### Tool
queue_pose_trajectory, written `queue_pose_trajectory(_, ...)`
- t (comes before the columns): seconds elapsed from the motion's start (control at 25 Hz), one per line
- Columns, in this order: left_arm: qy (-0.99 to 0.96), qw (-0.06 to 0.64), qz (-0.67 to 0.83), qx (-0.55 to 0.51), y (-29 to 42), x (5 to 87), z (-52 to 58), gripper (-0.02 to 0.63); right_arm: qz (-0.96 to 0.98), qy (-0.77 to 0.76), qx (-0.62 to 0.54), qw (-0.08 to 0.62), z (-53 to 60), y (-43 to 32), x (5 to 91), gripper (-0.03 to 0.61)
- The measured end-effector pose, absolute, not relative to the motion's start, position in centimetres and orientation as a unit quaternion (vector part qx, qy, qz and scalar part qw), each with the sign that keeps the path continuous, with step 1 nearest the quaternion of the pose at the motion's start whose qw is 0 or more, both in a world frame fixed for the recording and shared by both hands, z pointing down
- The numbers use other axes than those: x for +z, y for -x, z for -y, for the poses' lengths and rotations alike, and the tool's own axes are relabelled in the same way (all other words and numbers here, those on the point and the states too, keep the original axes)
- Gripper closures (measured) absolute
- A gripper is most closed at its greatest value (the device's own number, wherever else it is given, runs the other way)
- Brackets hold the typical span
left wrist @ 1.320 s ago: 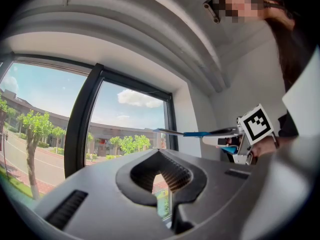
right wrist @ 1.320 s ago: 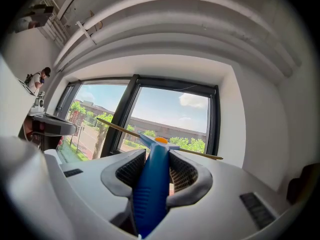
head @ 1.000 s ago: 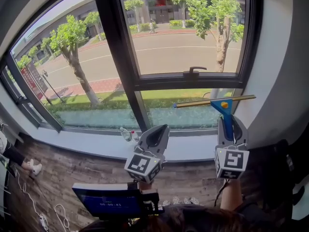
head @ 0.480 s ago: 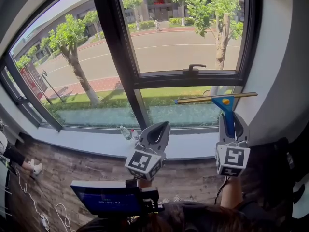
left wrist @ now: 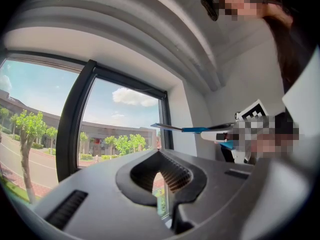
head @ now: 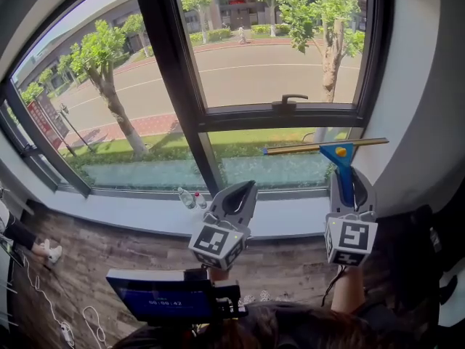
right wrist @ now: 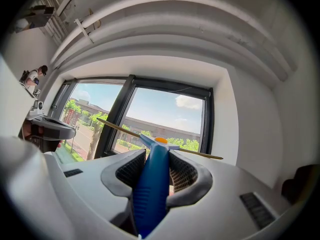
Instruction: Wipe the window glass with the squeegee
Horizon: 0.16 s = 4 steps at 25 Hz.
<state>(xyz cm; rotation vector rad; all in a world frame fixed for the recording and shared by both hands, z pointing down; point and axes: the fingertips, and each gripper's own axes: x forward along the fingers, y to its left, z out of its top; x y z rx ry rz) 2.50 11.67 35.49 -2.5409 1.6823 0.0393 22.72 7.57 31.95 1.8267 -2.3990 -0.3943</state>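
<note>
A squeegee (head: 342,167) with a blue handle and a long brass blade stands upright in my right gripper (head: 349,182), which is shut on the handle. Its blade (head: 323,146) lies level across the lower right pane of the window glass (head: 283,167), just below the black crossbar; touch with the glass cannot be told. In the right gripper view the handle (right wrist: 151,184) fills the jaws of that gripper (right wrist: 157,156). My left gripper (head: 238,195) hangs left of it above the sill, shut and holding nothing (left wrist: 161,159). The left gripper view shows the squeegee (left wrist: 192,129) off to the right.
A thick black mullion (head: 171,71) splits the window, and a black latch handle (head: 289,100) sits on the crossbar. Two small bottles (head: 190,198) stand on the white sill (head: 131,211). A grey wall (head: 414,115) closes the right side. A screen device (head: 160,297) is below.
My right gripper has lifted the squeegee slightly, so the blade sits a little higher on the lower right pane. The left gripper has barely moved.
</note>
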Motion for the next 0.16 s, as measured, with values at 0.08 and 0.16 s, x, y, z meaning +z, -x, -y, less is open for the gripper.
queue_pose_trajectory(0.08, 0.834, 0.05, -0.549, 0.015, -2.66, 35.4, -11.69, 0.612, 0.789, -0.599, -0.13, 0.047, -7.69, -22.73, 31.66, 0.437)
queue_pose_trajectory(0.16, 0.837, 0.054, -0.545, 0.018, -2.79, 35.38, -11.67, 0.612, 0.791, -0.596, -0.128, 0.043, -7.76, -22.66, 31.49, 0.437)
